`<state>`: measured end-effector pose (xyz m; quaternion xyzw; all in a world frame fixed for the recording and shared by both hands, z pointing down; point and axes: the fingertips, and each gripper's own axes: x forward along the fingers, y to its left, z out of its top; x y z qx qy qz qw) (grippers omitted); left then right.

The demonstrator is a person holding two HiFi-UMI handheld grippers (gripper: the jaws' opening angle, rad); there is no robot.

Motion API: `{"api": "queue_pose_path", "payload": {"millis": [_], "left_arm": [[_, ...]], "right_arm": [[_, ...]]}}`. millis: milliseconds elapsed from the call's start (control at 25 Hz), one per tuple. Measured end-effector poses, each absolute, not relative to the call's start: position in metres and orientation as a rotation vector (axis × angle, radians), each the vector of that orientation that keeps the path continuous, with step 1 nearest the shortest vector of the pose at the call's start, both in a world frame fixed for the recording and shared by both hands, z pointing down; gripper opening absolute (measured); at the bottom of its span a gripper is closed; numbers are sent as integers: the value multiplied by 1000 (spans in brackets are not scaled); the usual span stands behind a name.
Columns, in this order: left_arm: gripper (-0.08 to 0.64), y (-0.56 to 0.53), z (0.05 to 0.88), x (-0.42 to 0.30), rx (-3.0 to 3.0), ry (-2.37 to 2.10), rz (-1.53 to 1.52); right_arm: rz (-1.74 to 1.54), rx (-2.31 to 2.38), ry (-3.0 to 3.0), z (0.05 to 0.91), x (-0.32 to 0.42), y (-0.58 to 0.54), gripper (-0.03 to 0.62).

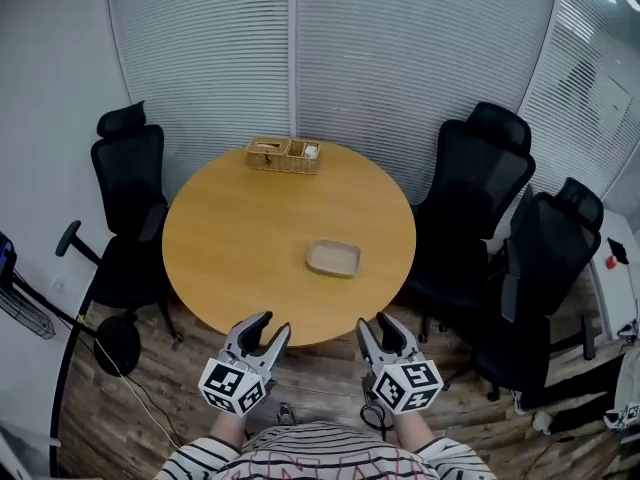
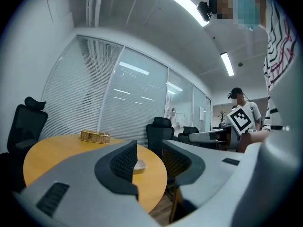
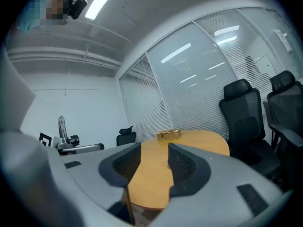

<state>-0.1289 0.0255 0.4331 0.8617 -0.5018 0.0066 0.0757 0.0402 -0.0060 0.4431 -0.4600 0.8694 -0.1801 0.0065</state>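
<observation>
Both grippers hang side by side low in the head view, just off the near edge of the round wooden bench (image 1: 240,238) and above the plank floor (image 1: 320,373). The left gripper (image 1: 272,326) has its jaws spread with only air between them. Its own view shows the ribbed pads apart and the bench edge in the gap. The right gripper (image 1: 376,323) is the same, with jaws parted, nothing pinched and bare bench top seen through the opening.

The thing nearest them is a shallow dish (image 1: 332,258), pale beige with rounded corners. It lies flat on the bench a little right of centre in the head view, well apart from both grippers. In the left gripper view it peeks out just beyond the left pad (image 2: 139,165).

It looks light and stiff, with a low raised rim, and I cannot tell whether it is ceramic, plastic or wood. If it is glazed it could be slick and might chip. I would expect the near rim to be the place to pinch, one jaw inside the lip and one outside. The body lies too flat to straddle.

A wicker basket (image 1: 284,155) sits at the far edge of the bench, near the top centre. Black office chairs (image 1: 480,198) stand around it.
</observation>
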Motion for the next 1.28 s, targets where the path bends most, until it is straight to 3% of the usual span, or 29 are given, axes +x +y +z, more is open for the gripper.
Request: {"api": "queue_pose_path", "payload": {"millis": [440,1280], "left_arm": [[140,-22,457,-200,2630,-1327,83],[140,-163,517,-167,2544,-1335,174]], "right_arm": [[-651,-1668,2547,468,-8,-32,173],[-785,-1751,2565,535,28,-181,173]]}}
